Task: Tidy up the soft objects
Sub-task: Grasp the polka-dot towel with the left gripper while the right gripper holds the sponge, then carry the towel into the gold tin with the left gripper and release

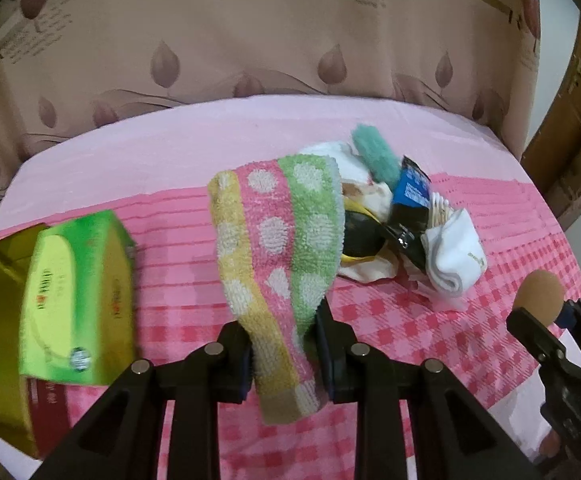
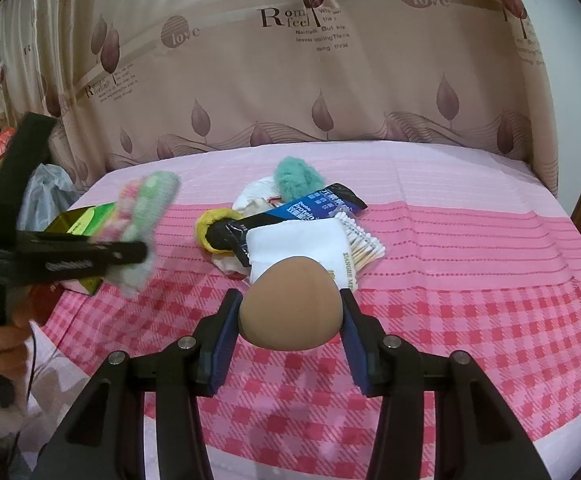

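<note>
My left gripper (image 1: 284,328) is shut on a striped towel (image 1: 278,224) with yellow, pink and green bands and white dots; the towel hangs lifted off the bed. In the right wrist view the same towel (image 2: 142,216) shows blurred at the left, in the left gripper (image 2: 130,256). My right gripper (image 2: 290,312) is shut on a tan egg-shaped sponge (image 2: 290,304), also seen at the right of the left wrist view as the sponge (image 1: 540,294). A pile lies mid-bed: white socks (image 1: 452,256), a teal fluffy item (image 2: 296,178), a blue and black packet (image 2: 314,208) and cotton swabs (image 2: 360,242).
A green and gold box (image 1: 70,296) stands open at the left on the pink checked bedspread (image 2: 470,320). A beige printed curtain (image 2: 290,80) hangs behind the bed. A person's hand (image 2: 6,344) holds the left gripper's handle. A brown wooden door (image 1: 570,120) is at the right.
</note>
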